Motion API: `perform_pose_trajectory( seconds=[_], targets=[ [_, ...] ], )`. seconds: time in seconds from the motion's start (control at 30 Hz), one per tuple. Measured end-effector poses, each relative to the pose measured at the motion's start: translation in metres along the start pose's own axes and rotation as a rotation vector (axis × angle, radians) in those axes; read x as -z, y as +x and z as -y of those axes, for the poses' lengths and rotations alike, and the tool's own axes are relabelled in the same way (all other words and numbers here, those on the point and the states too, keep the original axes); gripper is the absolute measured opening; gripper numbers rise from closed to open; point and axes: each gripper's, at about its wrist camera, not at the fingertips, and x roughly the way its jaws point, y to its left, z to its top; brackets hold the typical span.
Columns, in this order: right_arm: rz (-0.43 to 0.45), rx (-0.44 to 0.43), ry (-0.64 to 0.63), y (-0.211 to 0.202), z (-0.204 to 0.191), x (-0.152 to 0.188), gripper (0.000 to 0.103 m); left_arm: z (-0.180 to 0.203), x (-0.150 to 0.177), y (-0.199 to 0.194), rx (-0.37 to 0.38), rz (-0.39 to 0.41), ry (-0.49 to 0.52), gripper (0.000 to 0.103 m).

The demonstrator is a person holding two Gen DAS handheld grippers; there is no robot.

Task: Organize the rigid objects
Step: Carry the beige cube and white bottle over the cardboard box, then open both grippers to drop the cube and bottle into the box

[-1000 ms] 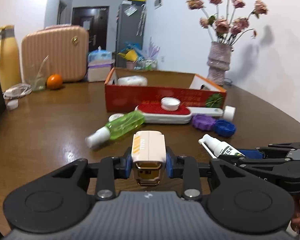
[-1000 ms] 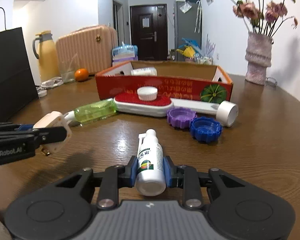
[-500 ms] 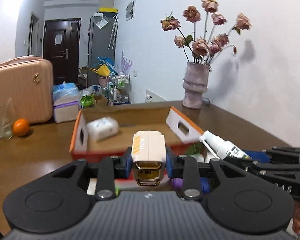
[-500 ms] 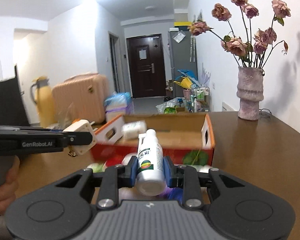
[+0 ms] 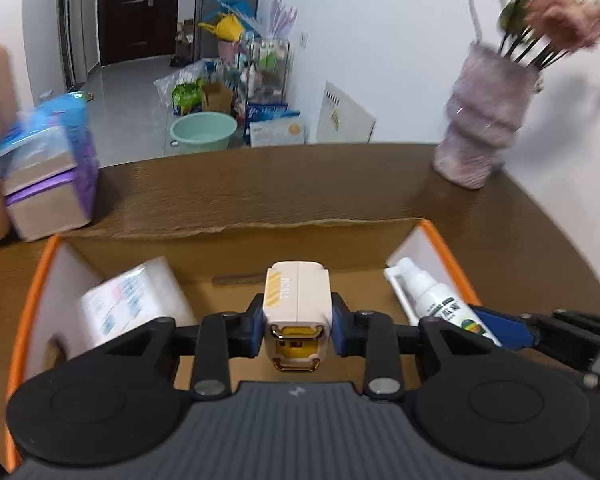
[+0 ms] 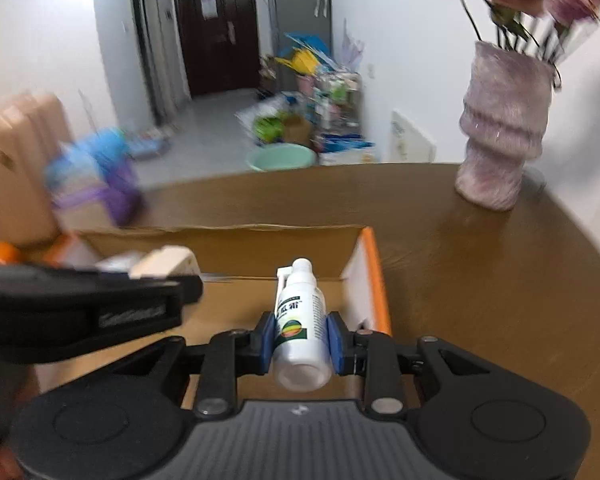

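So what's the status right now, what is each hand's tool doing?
Left tool shut on cream plug adapter. Right tool shut on white spray bottle. Both over the open cardboard box. White packet already inside; drop spots clear.

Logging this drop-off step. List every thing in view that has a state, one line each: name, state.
left gripper: shut on the cream charger, over the box
cream charger: held, off the box floor
right gripper: shut on the white spray bottle
white spray bottle: held, nozzle pointing away, over the box
cardboard box: open-topped
white packet: lying inside the box, left side
vase: upright on the table
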Motion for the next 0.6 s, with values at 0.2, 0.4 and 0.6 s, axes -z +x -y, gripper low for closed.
perform_pose_trajectory(
  seconds=[0.2,0.4,0.6],
  targets=[
    [-0.061,0.091,-0.063,0.05,-0.008,-0.001,0.026,0.0,-0.01,0.062,-0.018,-0.069,-0.071,0.033],
    [-0.042,0.064,-0.017,0.046,-0.004,0.001,0.023,-0.004,-0.001,0.07,0.018,-0.099,-0.083,0.035],
    [0.019,0.012,-0.011,-0.01,-0.002,-0.011,0.038,-0.005,-0.009,-0.001,0.017,0.02,0.008,0.062]
  ],
)
